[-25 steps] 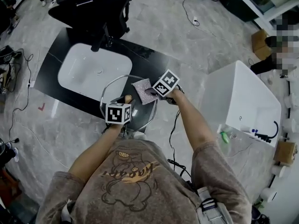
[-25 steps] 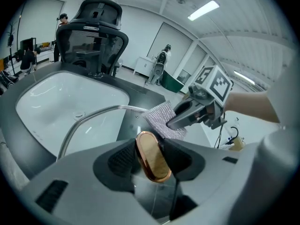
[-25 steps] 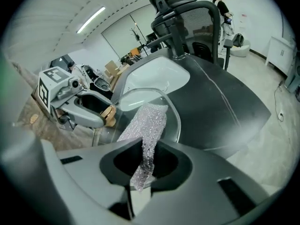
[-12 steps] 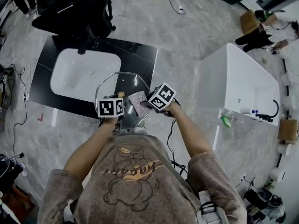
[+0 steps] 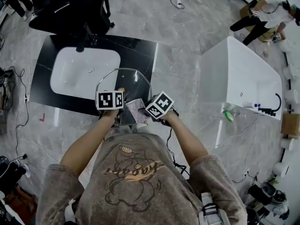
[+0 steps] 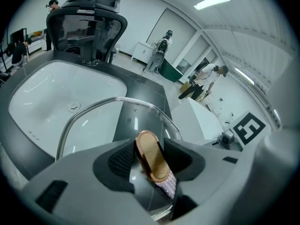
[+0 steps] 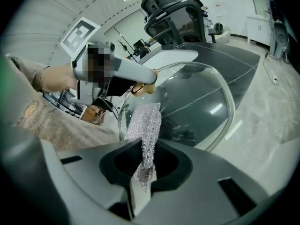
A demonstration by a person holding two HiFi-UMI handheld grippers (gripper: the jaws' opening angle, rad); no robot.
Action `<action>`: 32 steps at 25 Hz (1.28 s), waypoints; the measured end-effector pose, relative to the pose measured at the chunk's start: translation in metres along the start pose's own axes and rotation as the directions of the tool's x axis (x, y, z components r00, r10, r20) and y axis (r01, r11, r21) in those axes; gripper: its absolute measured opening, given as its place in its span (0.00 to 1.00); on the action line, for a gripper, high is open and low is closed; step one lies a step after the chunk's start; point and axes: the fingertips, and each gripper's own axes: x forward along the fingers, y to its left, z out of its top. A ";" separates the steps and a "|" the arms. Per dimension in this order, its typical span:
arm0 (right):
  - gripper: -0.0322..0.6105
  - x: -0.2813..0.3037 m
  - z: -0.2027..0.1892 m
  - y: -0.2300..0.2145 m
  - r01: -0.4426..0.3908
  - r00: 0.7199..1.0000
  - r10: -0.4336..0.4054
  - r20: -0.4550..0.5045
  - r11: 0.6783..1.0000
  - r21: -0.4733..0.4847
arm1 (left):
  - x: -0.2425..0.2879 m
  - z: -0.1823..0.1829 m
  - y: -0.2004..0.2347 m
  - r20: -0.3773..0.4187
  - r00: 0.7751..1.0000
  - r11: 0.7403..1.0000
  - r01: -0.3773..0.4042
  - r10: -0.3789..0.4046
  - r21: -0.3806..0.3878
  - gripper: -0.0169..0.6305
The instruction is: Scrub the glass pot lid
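Note:
The glass pot lid (image 5: 133,81) is held tilted above the near edge of the black counter (image 5: 140,50). My left gripper (image 5: 119,93) is shut on the lid's copper-brown knob (image 6: 151,154), which stands between its pads. The lid's rim (image 6: 93,106) arcs ahead over the sink. My right gripper (image 5: 144,109) is shut on a sparkly silver scrub cloth (image 7: 146,125). The cloth (image 5: 137,109) lies against the lid's near right part, just beside the knob (image 7: 143,88). In the right gripper view the left gripper (image 7: 117,74) shows behind the lid (image 7: 206,102).
A white basin (image 5: 84,71) is sunk into the counter, with an office chair (image 5: 70,11) behind it. A white tub (image 5: 239,78) stands to the right. Cables (image 5: 173,153) trail on the marble floor. People stand at the far right.
The right gripper has drawn the cloth from the lid's far right side toward me, to its near edge beside the left gripper. The left gripper stays on the knob.

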 end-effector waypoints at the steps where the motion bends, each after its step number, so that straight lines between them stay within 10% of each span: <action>1: 0.15 0.003 0.000 0.005 -0.011 1.000 0.011 0.006 1.000 0.016 | 0.000 0.000 -0.001 -0.005 1.000 1.000 0.001 -0.001 -0.001 0.34; 17: 0.15 0.048 0.039 0.089 -0.182 0.963 0.149 0.225 0.973 0.138 | 0.002 -0.002 -0.001 -0.024 1.000 1.000 0.019 -0.020 -0.011 0.34; 32: 0.15 0.042 0.005 0.057 -0.104 0.989 0.082 0.126 0.978 0.181 | 0.000 -0.001 0.001 -0.024 1.000 1.000 0.019 -0.019 -0.013 0.34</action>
